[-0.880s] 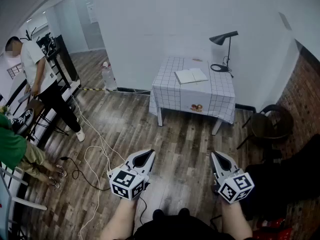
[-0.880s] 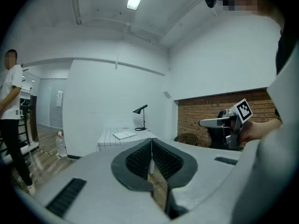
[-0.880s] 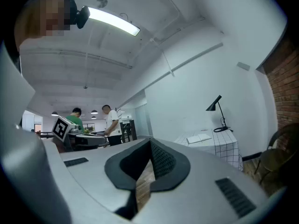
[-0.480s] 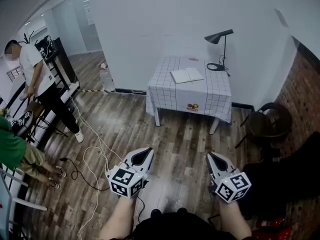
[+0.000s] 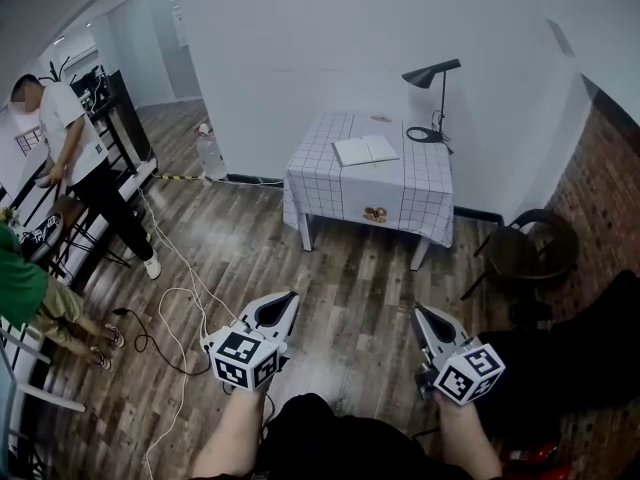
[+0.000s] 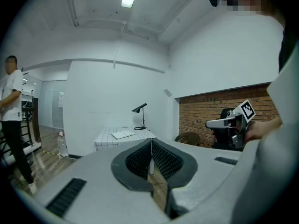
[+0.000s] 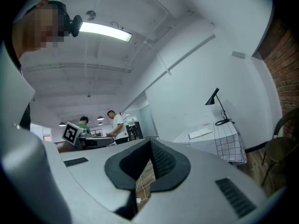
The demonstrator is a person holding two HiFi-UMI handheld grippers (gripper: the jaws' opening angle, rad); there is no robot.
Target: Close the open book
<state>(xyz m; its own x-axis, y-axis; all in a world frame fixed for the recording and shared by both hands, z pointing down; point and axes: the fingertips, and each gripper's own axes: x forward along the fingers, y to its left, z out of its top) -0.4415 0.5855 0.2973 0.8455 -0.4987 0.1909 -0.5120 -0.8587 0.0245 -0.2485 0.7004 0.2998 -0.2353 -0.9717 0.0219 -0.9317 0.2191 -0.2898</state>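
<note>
An open white book (image 5: 365,150) lies flat on a small table with a checked white cloth (image 5: 330,183) against the far wall; it also shows in the left gripper view as a book (image 6: 122,134) and in the right gripper view as a book (image 7: 201,133). My left gripper (image 5: 284,302) and right gripper (image 5: 424,314) are held low over the wooden floor, well short of the table. Both are shut with nothing between the jaws.
A black desk lamp (image 5: 430,78) stands on the table's far right corner. A dark round chair (image 5: 520,253) sits right of the table. White and black cables (image 5: 185,298) trail across the floor at left. Two people (image 5: 70,148) stand by desks far left.
The table and book have slid slightly left and up in the head view. Both grippers sit a little lower in the picture. Their jaws stay shut.
</note>
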